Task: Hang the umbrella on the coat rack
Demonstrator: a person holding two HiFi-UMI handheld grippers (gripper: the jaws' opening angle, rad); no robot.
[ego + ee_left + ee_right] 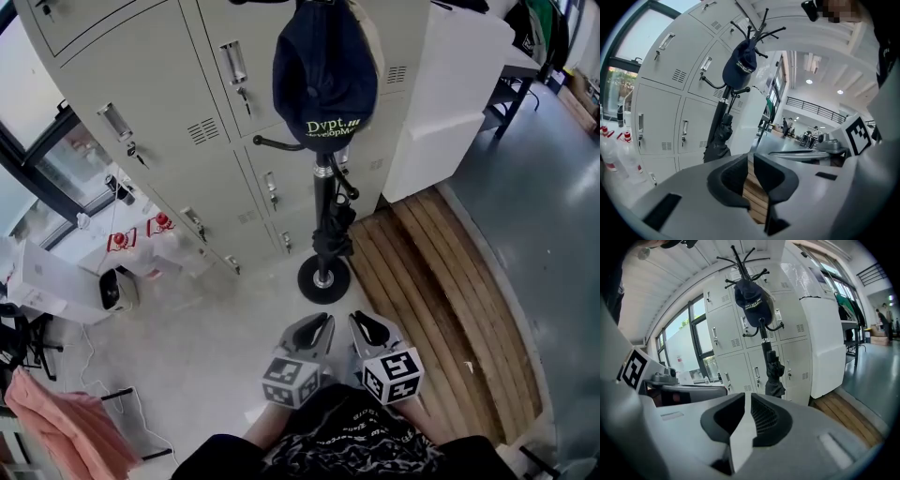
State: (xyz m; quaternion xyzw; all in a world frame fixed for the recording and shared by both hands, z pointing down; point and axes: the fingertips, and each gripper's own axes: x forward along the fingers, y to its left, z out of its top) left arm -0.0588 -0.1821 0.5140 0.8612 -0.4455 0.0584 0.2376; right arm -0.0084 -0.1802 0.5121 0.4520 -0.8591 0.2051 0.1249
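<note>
Two hand-held grippers sit side by side at the bottom of the head view, both pointing forward toward a coat rack. The left gripper (316, 328) has its jaws drawn nearly together, with only a thin slit between the dark pads and nothing in it. The right gripper (371, 327) is the same: jaws almost closed and empty. Each carries a cube with square black-and-white markers.

Ahead of them, well apart from both, stands the coat rack (323, 278), a black pole on a round base on the pale floor. The umbrella (334, 225), black and folded, hangs against the pole. Above it a dark blue cap (324, 75) with green lettering sits over the top hooks. Grey lockers (178, 122) stand behind the rack. A wooden slatted platform (441, 281) lies to the right of the base.
</note>
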